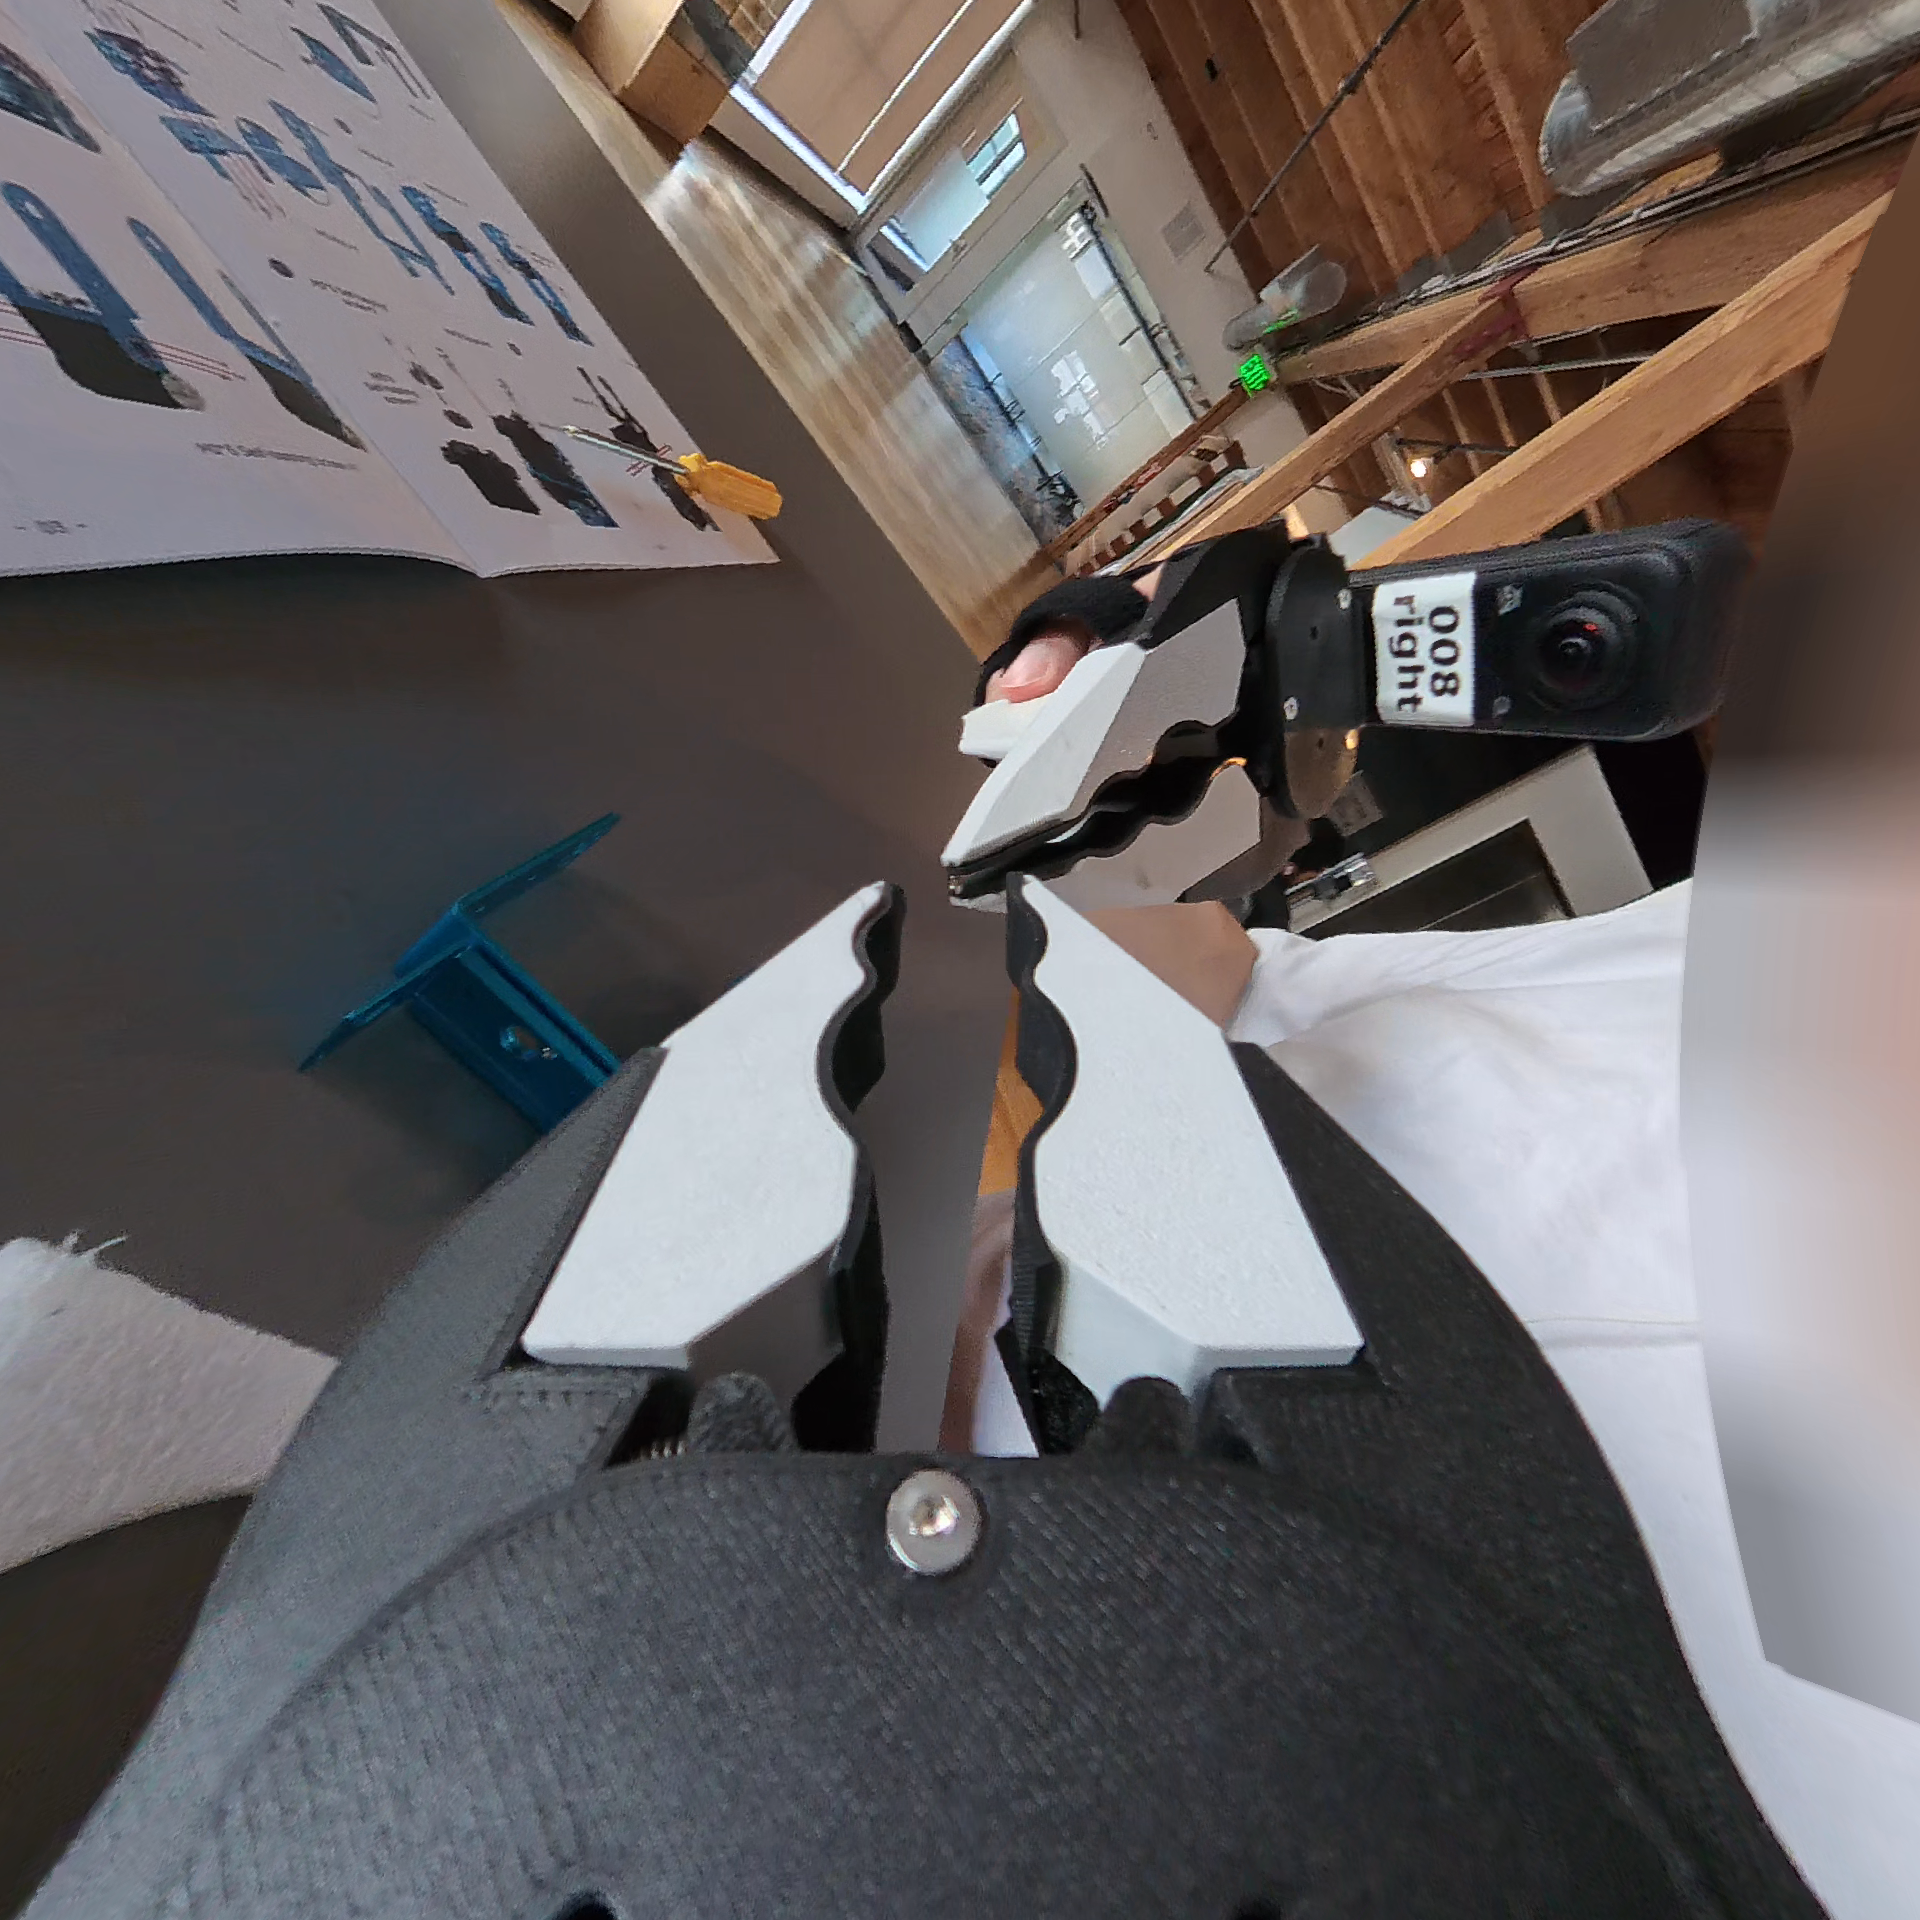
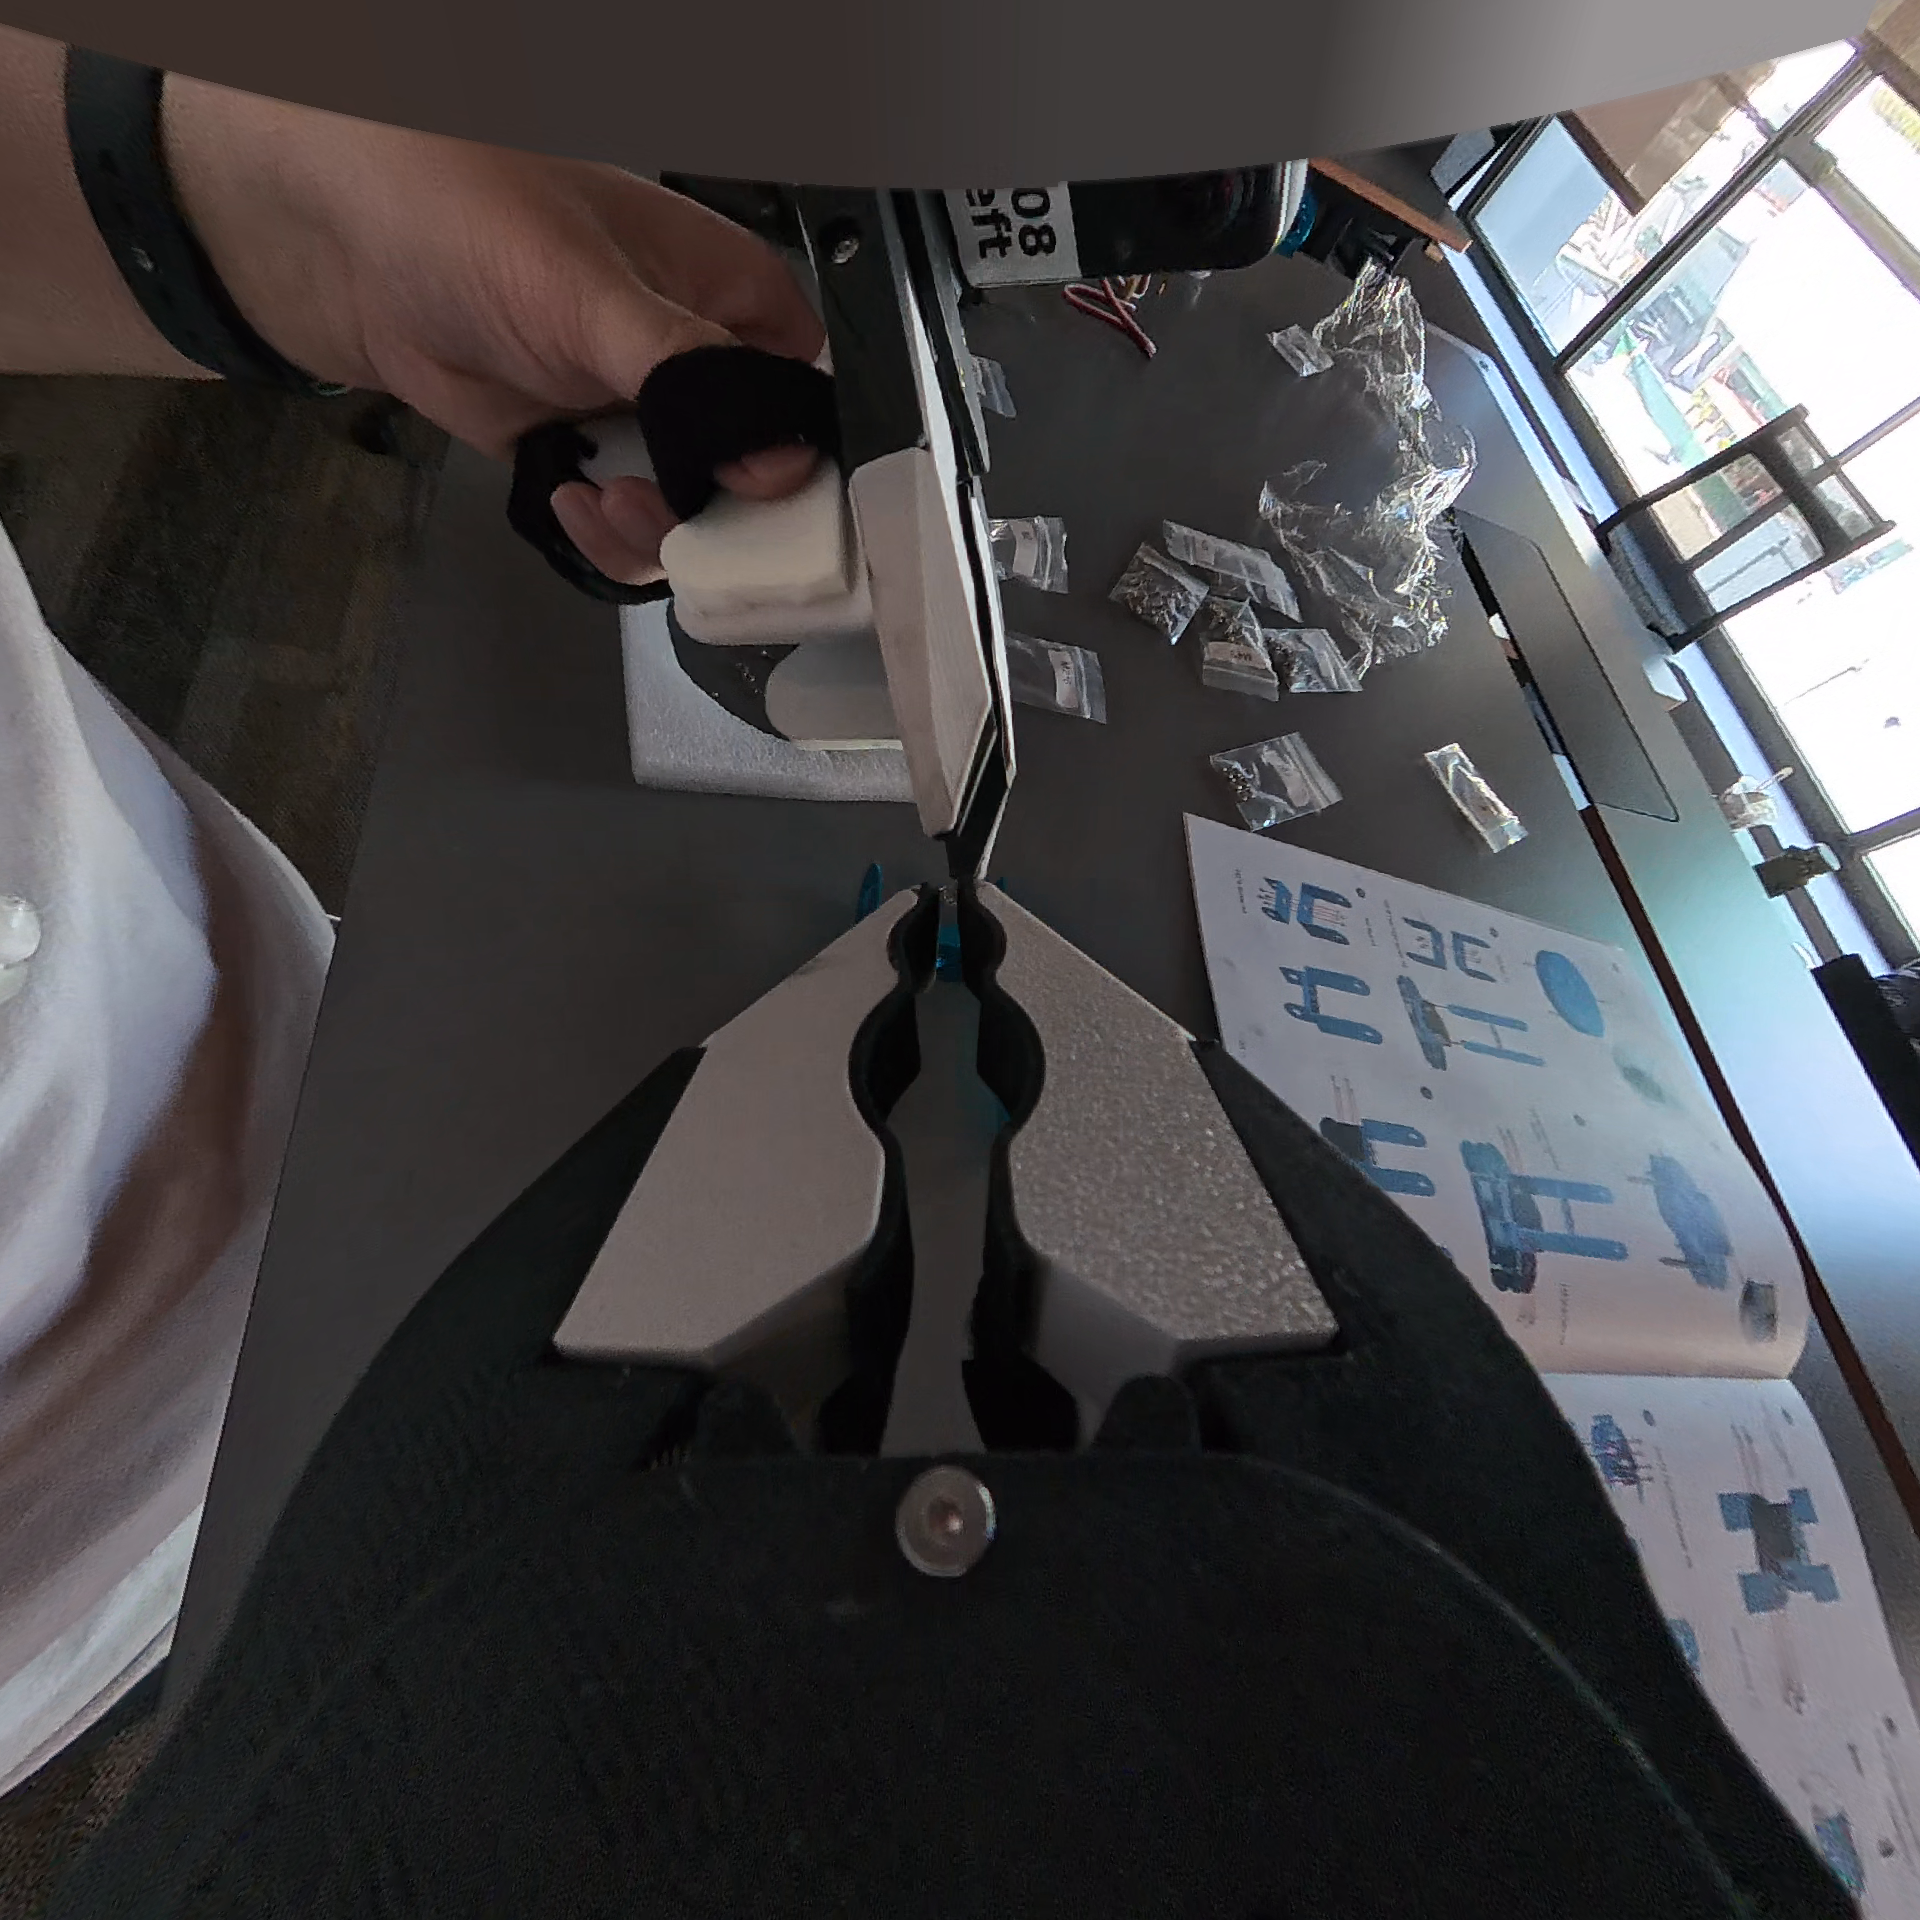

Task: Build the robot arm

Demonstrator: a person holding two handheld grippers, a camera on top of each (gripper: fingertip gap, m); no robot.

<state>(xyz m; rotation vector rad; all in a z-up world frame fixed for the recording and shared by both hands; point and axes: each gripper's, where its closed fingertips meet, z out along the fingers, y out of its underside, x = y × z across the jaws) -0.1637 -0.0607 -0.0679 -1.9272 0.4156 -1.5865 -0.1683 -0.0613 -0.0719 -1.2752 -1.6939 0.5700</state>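
My right gripper [image 2: 948, 891] is shut on a small silver metal part [image 2: 948, 900], pinched at the very fingertips. It also shows in the left wrist view [image 1: 971, 881], with the part [image 1: 956, 885] at its tip. My left gripper [image 1: 954, 902] is open by a narrow gap and empty. Its tips sit just below the right gripper's tip. In the right wrist view the left gripper [image 2: 968, 844] comes down from above, tip to tip with the right one. A blue metal bracket [image 1: 488, 977] lies on the dark table [image 1: 260, 748], partly hidden behind the right fingers [image 2: 940, 961].
An open instruction booklet [image 1: 312, 312] [image 2: 1455, 1091] lies on the table with a yellow-handled screwdriver [image 1: 717, 483] on it. Several small bags of parts [image 2: 1236, 613], crumpled clear plastic [image 2: 1371, 520] and a white foam sheet [image 2: 727, 758] lie beyond. A person in white stands close. Only a small space, under 4 cm, lies between the two pairs of fingers. The blue metal bracket [image 1: 488, 977] lies around 8 cm away from my left fingertips.
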